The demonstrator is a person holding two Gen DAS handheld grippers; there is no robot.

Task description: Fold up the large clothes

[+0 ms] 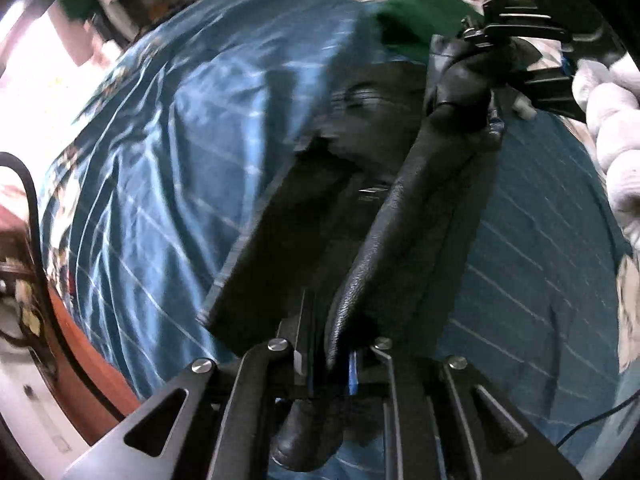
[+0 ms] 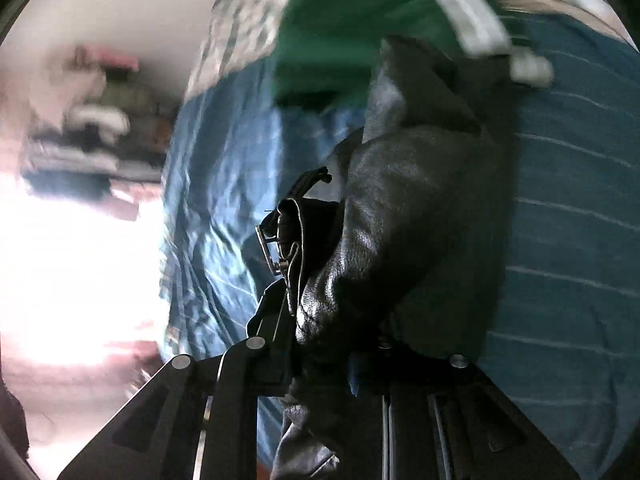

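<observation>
While the black leather jacket (image 1: 404,216) hangs mid-frame over the blue striped sheet (image 1: 152,184), both grippers pinch it: left gripper (image 1: 332,360) w/ a fold, right gripper (image 2: 320,344) w/ bunched leather. Green cloth (image 1: 416,12) top center.

The left gripper (image 1: 332,356) has its two fingers closed tight together. The right gripper (image 2: 340,344) is also closed. In the left wrist view, the right gripper (image 1: 492,40) is ahead and to the right, with a white-gloved hand (image 1: 612,120) behind it.
</observation>
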